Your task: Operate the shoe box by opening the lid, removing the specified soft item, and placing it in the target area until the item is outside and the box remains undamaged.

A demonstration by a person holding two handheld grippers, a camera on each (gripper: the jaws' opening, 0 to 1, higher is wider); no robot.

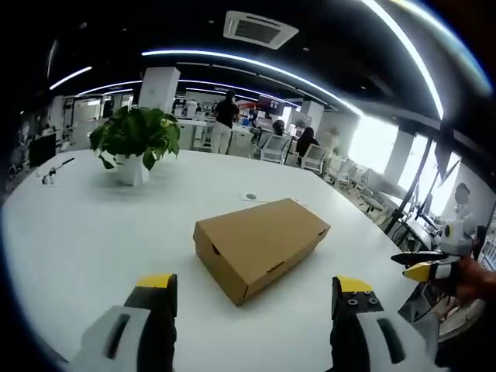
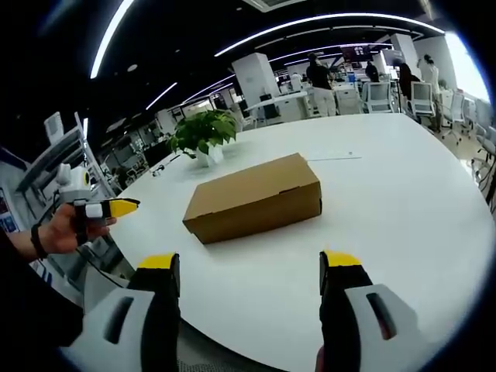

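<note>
Left gripper view, one closed shoe box (image 1: 261,247), one potted plant (image 1: 135,142), both hand-held grippers (image 1: 256,298) (image 2: 252,275) gaping, empty.

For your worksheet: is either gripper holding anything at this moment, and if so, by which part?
Nothing is held. The left gripper and right gripper both stand open, short of the closed cardboard box on the white table.
</note>
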